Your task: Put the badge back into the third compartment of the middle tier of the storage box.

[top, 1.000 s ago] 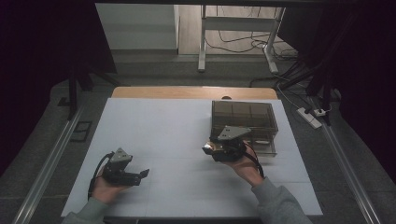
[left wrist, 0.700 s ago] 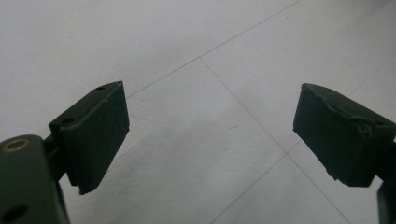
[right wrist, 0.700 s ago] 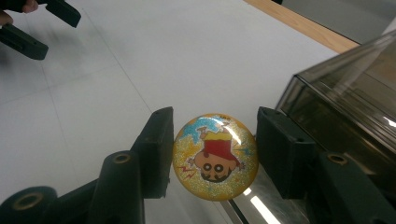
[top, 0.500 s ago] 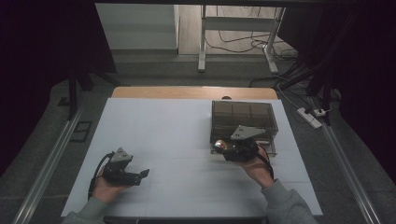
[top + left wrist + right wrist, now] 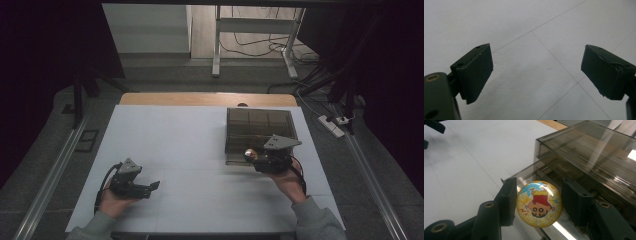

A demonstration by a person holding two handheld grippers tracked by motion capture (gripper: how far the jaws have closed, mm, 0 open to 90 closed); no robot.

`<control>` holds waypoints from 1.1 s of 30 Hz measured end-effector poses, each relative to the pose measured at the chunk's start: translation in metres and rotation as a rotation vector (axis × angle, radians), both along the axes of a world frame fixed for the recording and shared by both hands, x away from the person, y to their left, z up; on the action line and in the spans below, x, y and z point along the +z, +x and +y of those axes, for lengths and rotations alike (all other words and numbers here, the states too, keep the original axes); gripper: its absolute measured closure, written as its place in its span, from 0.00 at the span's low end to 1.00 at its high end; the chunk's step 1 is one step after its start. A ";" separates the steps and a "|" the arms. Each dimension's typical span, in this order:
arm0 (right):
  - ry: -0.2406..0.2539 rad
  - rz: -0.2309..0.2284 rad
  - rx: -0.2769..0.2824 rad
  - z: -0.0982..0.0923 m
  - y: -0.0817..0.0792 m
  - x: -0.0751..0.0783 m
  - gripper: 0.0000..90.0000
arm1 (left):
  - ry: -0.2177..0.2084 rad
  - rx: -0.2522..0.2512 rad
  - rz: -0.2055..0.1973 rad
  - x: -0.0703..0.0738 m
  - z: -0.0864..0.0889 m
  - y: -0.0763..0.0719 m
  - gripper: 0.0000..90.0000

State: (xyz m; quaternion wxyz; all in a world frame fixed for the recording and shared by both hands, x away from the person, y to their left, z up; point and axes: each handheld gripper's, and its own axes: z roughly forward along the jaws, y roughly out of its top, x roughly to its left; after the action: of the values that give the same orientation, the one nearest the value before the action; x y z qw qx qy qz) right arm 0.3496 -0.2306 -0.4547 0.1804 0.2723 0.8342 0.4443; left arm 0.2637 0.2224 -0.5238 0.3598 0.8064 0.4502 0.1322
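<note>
A round glittery yellow badge (image 5: 539, 203) with a cartoon figure in red sits between the two black jaws of my right gripper (image 5: 539, 191), which is shut on its edges. In the high view the badge (image 5: 248, 154) and the right gripper (image 5: 256, 160) are at the front left corner of a smoky clear plastic drawer box (image 5: 260, 125). The box (image 5: 589, 157) lies just beyond the badge, its lower drawer pulled out a little. My left gripper (image 5: 151, 187) rests at the front left of the table, open, its jaws (image 5: 536, 65) wide apart over bare white surface.
A white tabletop (image 5: 175, 145) spreads between the two hands, with a wooden strip (image 5: 205, 98) along its far edge. Metal rails (image 5: 50, 175) run down both sides of the table. Beyond it stand a desk frame and floor cables (image 5: 310, 75).
My right gripper has carried the badge to the right, up to the front of the drawer box. The left gripper has stayed where it was.
</note>
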 end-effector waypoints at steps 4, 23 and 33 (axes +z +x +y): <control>0.008 -0.004 -0.027 -0.012 0.001 0.002 0.52 | 0.000 0.001 -0.001 0.000 0.000 0.000 0.12; -0.013 -0.029 -0.172 -0.058 0.009 0.005 0.52 | 0.002 0.000 0.000 0.000 0.000 0.000 0.12; -0.059 0.015 -0.234 -0.073 0.016 -0.004 0.52 | 0.003 -0.001 0.000 0.000 0.000 0.000 0.12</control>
State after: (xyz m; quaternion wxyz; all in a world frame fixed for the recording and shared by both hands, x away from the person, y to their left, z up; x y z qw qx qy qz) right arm 0.3653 -0.3040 -0.4591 0.2328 0.3659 0.8106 0.3935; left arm 0.2635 0.2220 -0.5240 0.3587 0.8073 0.4494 0.1327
